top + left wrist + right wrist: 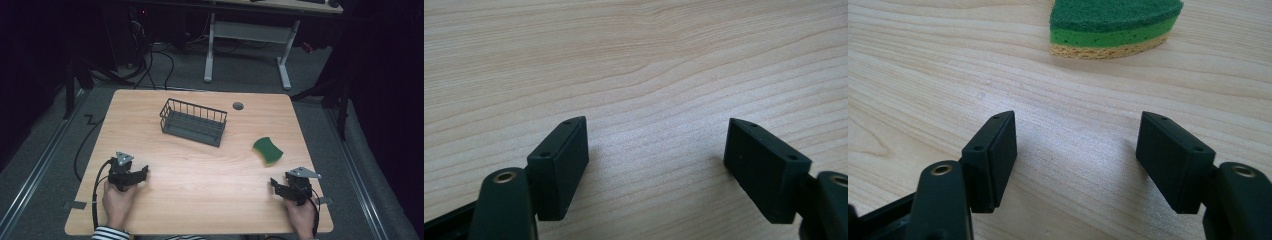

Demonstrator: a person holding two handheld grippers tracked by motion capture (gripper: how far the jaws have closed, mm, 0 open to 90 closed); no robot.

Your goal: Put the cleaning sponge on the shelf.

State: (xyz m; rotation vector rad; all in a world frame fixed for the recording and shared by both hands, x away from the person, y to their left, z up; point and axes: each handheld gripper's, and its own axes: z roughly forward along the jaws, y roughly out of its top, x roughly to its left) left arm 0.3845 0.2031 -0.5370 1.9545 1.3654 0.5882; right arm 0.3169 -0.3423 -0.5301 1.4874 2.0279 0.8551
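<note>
High view first: the wooden table point(200, 185) is lying under the camera, and the person's two hands are coming in from its near edge. The left gripper point(131, 175) is resting near the table's seven o'clock corner, held by the left hand point(119, 199), with its cable point(96, 187) looping off to the side; its jaws are standing apart with nothing between them. The right gripper point(286, 187) is sitting near the five o'clock corner in the right hand point(301, 216), its jaws likewise spread and empty. A green sponge point(267, 150) is lying flat on the wood at about three o'clock from the table's middle, at roughly eleven o'clock from the right gripper and apart from it. A dark wire basket point(193, 121) is standing upright at about twelve o'clock from the middle, well apart from the sponge and from both grippers. A small grey cable port point(238, 105) is sitting beyond the basket at one o'clock.

Left gripper view: the left gripper point(656, 150) is pointing low over bare wood grain, its two black jaws standing wide apart and gripping nothing.

Right gripper view: the right gripper point(1075, 150) is holding its jaws wide apart over the table, nothing clamped. The sponge point(1113, 27) is lying ahead at about twelve o'clock, green scouring layer on top and a yellow layer beneath, not touching the jaws.
</note>
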